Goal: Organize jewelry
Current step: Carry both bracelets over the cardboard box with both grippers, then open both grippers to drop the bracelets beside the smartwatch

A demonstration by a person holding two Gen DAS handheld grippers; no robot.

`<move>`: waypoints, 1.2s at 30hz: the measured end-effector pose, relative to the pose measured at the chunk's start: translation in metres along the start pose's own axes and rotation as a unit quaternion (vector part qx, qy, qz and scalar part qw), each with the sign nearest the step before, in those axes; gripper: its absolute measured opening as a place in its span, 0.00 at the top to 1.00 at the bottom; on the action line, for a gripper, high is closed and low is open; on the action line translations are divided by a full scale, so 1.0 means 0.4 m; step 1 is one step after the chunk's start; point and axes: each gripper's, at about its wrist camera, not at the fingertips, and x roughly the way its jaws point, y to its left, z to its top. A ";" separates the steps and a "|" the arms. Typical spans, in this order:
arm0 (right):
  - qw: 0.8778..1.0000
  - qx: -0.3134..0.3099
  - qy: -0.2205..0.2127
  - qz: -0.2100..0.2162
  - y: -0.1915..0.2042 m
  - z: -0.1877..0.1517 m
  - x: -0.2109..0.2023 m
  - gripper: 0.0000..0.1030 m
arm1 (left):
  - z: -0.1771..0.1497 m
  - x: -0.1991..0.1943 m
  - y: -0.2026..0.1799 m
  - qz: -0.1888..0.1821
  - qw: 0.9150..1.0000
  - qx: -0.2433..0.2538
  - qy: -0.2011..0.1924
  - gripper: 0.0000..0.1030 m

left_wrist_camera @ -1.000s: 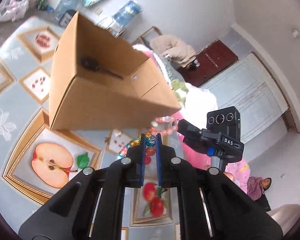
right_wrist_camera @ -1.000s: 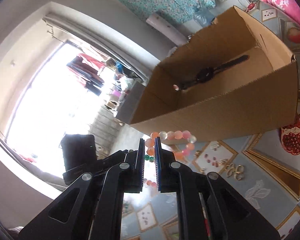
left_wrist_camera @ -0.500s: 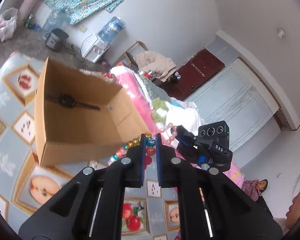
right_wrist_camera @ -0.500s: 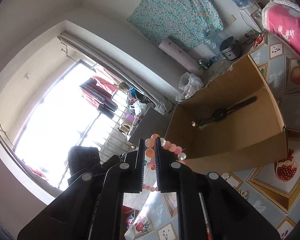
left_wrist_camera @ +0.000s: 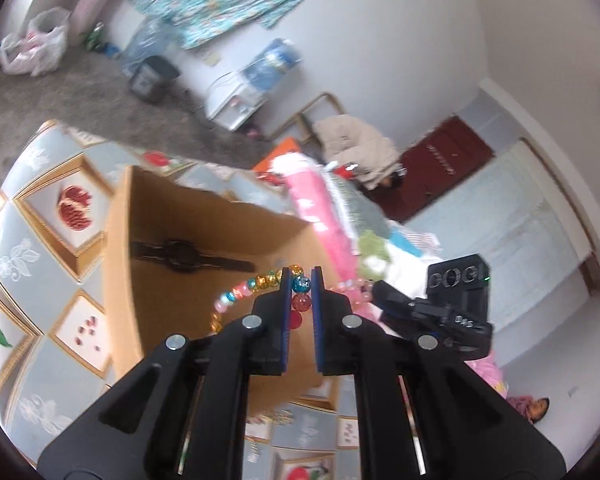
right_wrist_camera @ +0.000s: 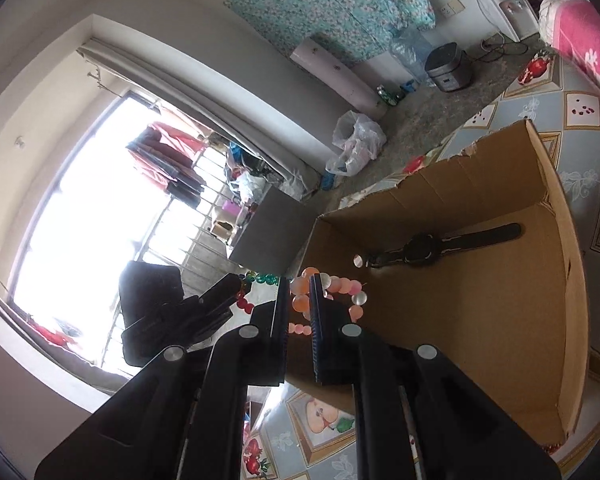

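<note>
My left gripper [left_wrist_camera: 301,285] is shut on a bracelet of mixed coloured beads [left_wrist_camera: 260,280], held over the open cardboard box [left_wrist_camera: 120,264]. A black wristwatch [left_wrist_camera: 184,257] lies on the box floor. In the right wrist view my right gripper [right_wrist_camera: 300,292] is shut on a bracelet of pink and white beads [right_wrist_camera: 342,286], also above the near rim of the same box [right_wrist_camera: 572,320], with the wristwatch [right_wrist_camera: 424,250] lying beyond it. The right gripper [left_wrist_camera: 384,294] shows at the right of the left wrist view, and the left gripper [right_wrist_camera: 236,284] at the left of the right wrist view.
The box stands on a tablecloth [left_wrist_camera: 40,248] printed with fruit panels. Pink bedding [left_wrist_camera: 316,204] lies past the box. On the floor beyond are a rice cooker [right_wrist_camera: 448,66], plastic bags [right_wrist_camera: 354,142] and a water dispenser [left_wrist_camera: 236,100]. A bright window [right_wrist_camera: 80,208] fills the left.
Both grippers have risen and come forward with their bracelets, from beside the box's outer wall to above its open top. The box's inside and the watch now lie below the fingertips.
</note>
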 end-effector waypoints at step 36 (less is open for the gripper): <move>0.907 0.026 0.278 -0.315 -0.196 0.034 0.533 0.71 | 0.036 0.319 0.017 0.296 0.928 0.100 0.202 0.83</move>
